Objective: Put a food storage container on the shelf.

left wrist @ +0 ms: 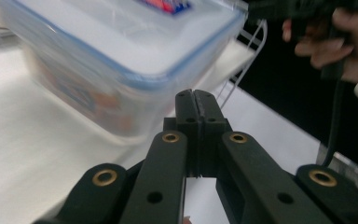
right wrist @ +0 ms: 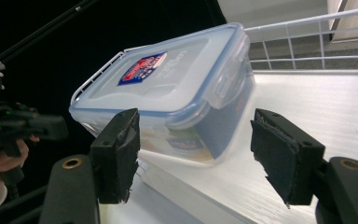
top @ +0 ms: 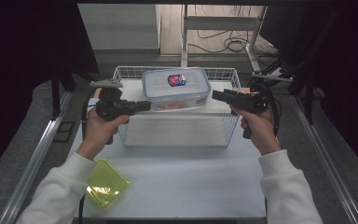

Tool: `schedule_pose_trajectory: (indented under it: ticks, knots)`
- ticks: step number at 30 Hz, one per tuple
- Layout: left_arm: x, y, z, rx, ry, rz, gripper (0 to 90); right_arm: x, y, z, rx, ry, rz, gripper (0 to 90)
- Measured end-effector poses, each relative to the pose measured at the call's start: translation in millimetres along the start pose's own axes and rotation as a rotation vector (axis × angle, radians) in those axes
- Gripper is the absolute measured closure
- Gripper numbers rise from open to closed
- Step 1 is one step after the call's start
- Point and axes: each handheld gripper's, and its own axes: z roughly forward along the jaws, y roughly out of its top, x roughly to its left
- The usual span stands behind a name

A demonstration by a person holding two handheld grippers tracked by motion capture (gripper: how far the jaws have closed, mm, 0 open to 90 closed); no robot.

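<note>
We have a clear plastic box (top: 176, 88) with a snap-on lid sitting inside the wire basket (top: 177, 140), toward the basket's far edge and roughly midway between its two side walls. Its long axis runs across the basket, from one side wall toward the other, so each short end faces one of our hands.

Our left gripper (top: 142, 105) is at the box's left end, with its jaws pressed flat together and nothing between them. In the left gripper view the closed tips (left wrist: 196, 109) sit just below the near corner of the box (left wrist: 121, 60), close to it; whether they touch we cannot tell.

Our right gripper (top: 216, 96) comes in from the right end with its jaws standing apart. In the right gripper view the two pads (right wrist: 121, 140) frame the box (right wrist: 168, 93), but neither presses on it; the latch (right wrist: 226, 79) on that short end faces us.

Both hands look about equally near. We judge the right gripper better placed, since it is open and lined up with the latch.
</note>
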Motion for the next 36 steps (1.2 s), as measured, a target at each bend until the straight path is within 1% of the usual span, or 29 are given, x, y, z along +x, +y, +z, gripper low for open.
schedule_pose_trajectory:
  ticks: [1, 2, 3, 4, 8, 11, 13, 16, 18, 20, 23, 30, 32, 36]
  knots:
    - [0.7, -1.8, 4.3, 0.009, 0.002, -0.004, 90.0, -0.8, -1.4, -0.2, -0.001, -0.001, 0.000, 32.3]
    - [4.1, -4.5, 11.5, 0.022, 0.000, -0.009, 90.0, -2.7, -4.1, -0.1, -0.001, -0.001, 0.002, 32.0]
    - [4.1, -4.5, 11.5, 0.022, 0.000, -0.009, 90.0, -3.6, -5.4, -0.1, -0.002, 0.000, 0.001, 32.0]
    - [7.3, -6.3, 16.0, 0.022, 0.001, -0.022, 90.0, -4.3, -6.5, 0.0, -0.001, 0.000, 0.002, 31.9]
    - [11.2, -7.2, 19.1, 0.016, 0.003, -0.035, 90.0, -6.1, -9.1, 0.4, 0.006, -0.001, -0.003, 31.7]
    - [13.2, -5.7, 20.4, 0.006, -0.008, -0.052, 90.0, -8.9, -11.0, 0.4, 0.003, -0.003, -0.003, 31.5]
    - [13.3, -5.0, 20.5, 0.005, -0.009, -0.052, 90.0, -9.3, -11.4, 0.3, 0.003, -0.005, 0.000, 31.5]
    - [14.3, -3.7, 19.0, 0.003, 0.003, -0.050, 90.0, -10.3, -12.8, 0.4, 0.004, -0.004, 0.001, 31.4]
    - [19.1, -3.8, 16.4, -0.004, 0.017, -0.067, 90.0, -9.3, -13.7, 0.9, 0.010, -0.005, -0.006, 31.3]
    - [21.3, -3.9, 15.4, -0.007, 0.022, -0.075, 90.0, -7.8, -13.6, 1.2, 0.009, -0.006, -0.012, 31.3]
    - [27.1, -4.0, 13.4, -0.015, 0.022, -0.096, 90.0, -6.7, -13.5, 1.8, 0.009, -0.004, -0.015, 31.3]
    - [30.7, -3.5, 16.4, -0.009, 0.031, -0.101, 90.0, -7.8, -14.2, 5.2, 0.016, -0.004, -0.015, 31.3]
    - [32.7, -3.3, 17.5, -0.008, 0.025, -0.110, 90.0, -7.3, -14.5, 6.6, 0.020, -0.001, -0.017, 31.3]
    - [31.0, -3.6, 17.2, -0.010, 0.019, -0.105, 90.0, -6.4, -14.9, 6.8, 0.022, 0.001, -0.021, 31.2]
